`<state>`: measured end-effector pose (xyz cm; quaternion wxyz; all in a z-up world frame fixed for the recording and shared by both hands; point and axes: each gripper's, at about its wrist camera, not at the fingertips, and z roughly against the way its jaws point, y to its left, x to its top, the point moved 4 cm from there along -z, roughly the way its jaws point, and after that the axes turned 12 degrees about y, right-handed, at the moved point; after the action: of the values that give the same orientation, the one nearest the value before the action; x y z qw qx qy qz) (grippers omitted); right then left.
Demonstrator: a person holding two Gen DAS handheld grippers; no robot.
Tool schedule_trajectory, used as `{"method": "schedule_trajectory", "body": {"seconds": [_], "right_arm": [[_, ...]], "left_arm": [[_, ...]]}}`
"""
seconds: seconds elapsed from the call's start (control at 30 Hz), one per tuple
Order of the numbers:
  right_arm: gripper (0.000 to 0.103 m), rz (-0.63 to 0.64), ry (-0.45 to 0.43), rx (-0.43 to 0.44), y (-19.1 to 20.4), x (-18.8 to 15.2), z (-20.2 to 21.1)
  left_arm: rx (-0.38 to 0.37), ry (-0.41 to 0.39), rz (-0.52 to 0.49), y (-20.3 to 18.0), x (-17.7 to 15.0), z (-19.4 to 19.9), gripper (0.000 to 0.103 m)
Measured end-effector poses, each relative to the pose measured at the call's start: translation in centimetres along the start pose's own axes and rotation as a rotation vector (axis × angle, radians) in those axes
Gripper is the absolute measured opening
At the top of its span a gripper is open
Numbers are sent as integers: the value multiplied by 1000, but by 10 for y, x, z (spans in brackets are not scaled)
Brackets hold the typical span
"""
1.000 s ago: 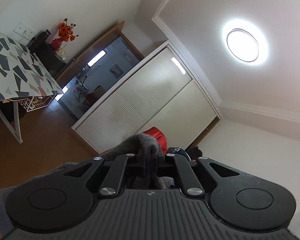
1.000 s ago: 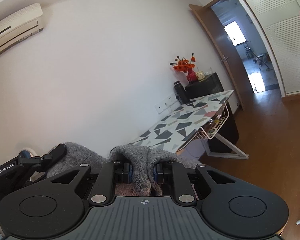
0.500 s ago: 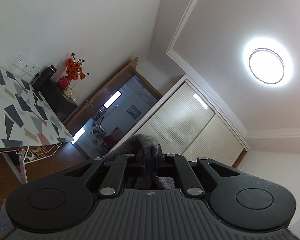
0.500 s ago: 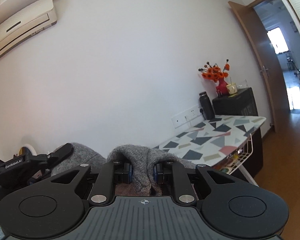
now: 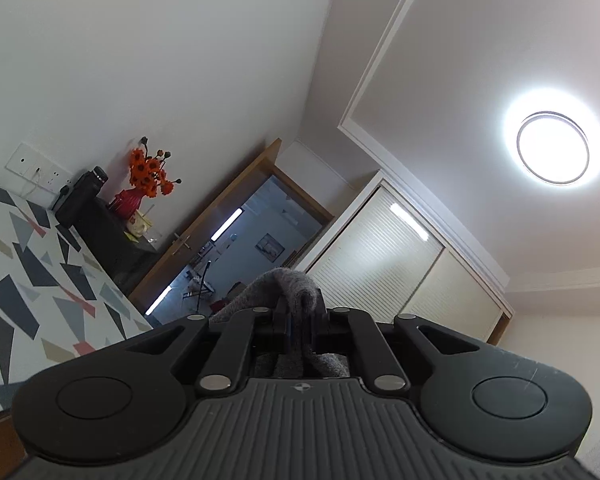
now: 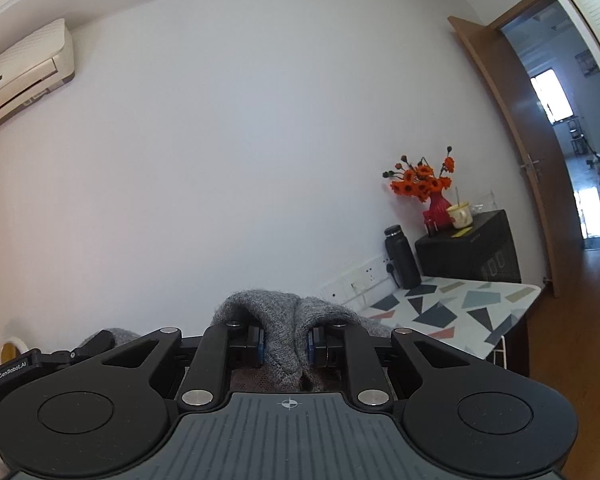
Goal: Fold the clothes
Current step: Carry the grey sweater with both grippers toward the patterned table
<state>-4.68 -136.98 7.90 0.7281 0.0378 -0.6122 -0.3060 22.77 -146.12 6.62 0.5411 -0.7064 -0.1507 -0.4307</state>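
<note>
A grey knitted garment bulges up between the fingers of my left gripper, which is shut on a fold of it. In the right wrist view my right gripper is shut on another thick fold of the same grey garment, with blue pads pressing both sides. The left gripper shows at the lower left of that view, with grey knit behind it. Both grippers are lifted and point across the room or upward. The rest of the garment hangs below and is hidden.
A table with a grey, black and pink triangle-pattern top stands ahead. Behind it a black cabinet carries a red vase of orange flowers, a mug and a dark bottle. An open door and wardrobe sliding doors lie rightward.
Both grippers have swept sideways and risen a little, still gripping the grey garment. The patterned table and flowers moved closer in both views; the red item near the wardrobe left the left view.
</note>
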Motion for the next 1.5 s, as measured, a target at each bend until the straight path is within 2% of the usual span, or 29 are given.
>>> {"method": "schedule_trajectory", "body": {"seconds": [0.13,0.33,0.43,0.57,0.7,0.83,0.97,1.1,1.2,1.4,1.5], "right_arm": [[16,36,-19,22,3,28,-50],[16,71,-20,89,24,59,-125],[16,115,-32,138,28,77,-156],[16,126,-37,226,29,100,-198],[16,108,-33,360,22,116,-248],[16,103,21,504,17,130,-298],[16,118,75,603,2,152,-341],[16,120,94,674,-20,172,-364],[16,139,103,717,-33,184,-364],[16,192,59,768,-55,208,-335],[16,200,60,751,-71,212,-333]], "left_arm": [[5,16,-98,15,32,-17,8],[64,-20,-132,37,69,-29,8],[136,-72,-174,43,85,-19,8],[279,-147,-168,50,100,-7,8],[431,-213,-207,45,108,-8,8],[556,-310,-209,40,110,-19,8],[659,-394,-215,36,110,-40,8],[741,-440,-208,33,105,-60,9],[786,-468,-219,27,97,-71,8],[761,-533,-184,25,87,-89,9],[792,-528,-127,41,83,-99,9]]}}
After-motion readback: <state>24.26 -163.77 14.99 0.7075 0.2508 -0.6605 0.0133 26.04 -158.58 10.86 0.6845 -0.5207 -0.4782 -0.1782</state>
